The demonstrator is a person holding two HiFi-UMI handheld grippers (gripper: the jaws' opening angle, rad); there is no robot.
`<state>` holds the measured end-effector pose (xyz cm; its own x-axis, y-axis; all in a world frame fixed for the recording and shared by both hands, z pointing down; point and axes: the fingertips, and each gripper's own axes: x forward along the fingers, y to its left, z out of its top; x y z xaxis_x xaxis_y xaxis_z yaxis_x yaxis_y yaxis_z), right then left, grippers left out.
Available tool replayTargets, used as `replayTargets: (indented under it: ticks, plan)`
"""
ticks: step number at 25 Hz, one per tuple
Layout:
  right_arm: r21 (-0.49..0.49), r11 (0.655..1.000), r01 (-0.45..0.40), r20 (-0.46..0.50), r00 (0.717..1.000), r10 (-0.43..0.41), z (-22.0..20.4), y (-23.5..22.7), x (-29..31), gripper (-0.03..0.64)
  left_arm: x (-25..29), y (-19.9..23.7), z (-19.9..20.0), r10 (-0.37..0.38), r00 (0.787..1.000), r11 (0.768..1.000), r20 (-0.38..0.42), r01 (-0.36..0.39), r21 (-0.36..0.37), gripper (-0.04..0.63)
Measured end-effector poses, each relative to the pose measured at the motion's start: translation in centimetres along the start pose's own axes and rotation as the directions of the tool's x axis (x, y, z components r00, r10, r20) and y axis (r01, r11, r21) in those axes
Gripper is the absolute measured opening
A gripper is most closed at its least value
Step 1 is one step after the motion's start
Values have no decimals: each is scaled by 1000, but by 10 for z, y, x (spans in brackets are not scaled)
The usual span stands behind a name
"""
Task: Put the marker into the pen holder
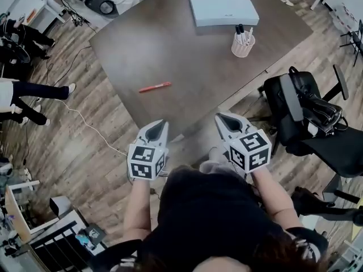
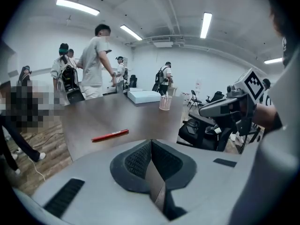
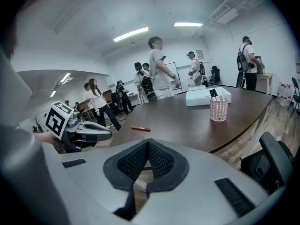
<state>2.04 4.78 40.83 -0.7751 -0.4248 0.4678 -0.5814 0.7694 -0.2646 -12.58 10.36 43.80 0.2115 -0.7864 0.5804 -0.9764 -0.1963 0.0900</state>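
Note:
A red marker (image 1: pixel 155 86) lies on the dark brown table (image 1: pixel 193 61), toward its near left edge. The pale mesh pen holder (image 1: pixel 243 44) stands upright at the far right of the table with a few dark pens in it. Both grippers hang off the table's near corner, short of the marker. My left gripper (image 1: pixel 160 123) is shut with nothing in it, and in its own view the marker (image 2: pixel 110 135) lies ahead to the left. My right gripper (image 1: pixel 222 118) is shut and empty as well; the pen holder (image 3: pixel 218 108) is ahead to its right.
A flat white box (image 1: pixel 223 7) lies at the table's far side behind the pen holder. A black office chair (image 1: pixel 306 115) stands close to the table's right edge. Several people (image 2: pixel 93 64) stand beyond the table. Cables (image 1: pixel 85 123) trail over the wooden floor at left.

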Motion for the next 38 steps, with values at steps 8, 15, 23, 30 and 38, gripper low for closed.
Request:
replayTargets:
  ticks: [8, 15, 23, 30, 38]
  plan:
    - [-19, 993, -117, -71, 991, 115, -4, -28, 22, 17, 21, 18, 19, 123, 991, 989, -43, -119, 86, 31]
    - [-41, 985, -165, -105, 982, 160, 3, -36, 46, 17, 36, 47, 33, 148, 987, 978, -65, -136, 159, 135]
    - [-60, 983, -173, -166, 973, 161, 17, -46, 81, 17, 70, 90, 27, 93, 976, 959, -197, -35, 282, 209]
    - [-76, 975, -209, -240, 953, 186, 25, -46, 122, 17, 99, 133, 6, 61, 942, 941, -331, 57, 334, 197]
    - [-73, 970, -233, -308, 930, 201, 27, -46, 158, 17, 130, 147, -5, -15, 896, 903, -443, 202, 378, 182]
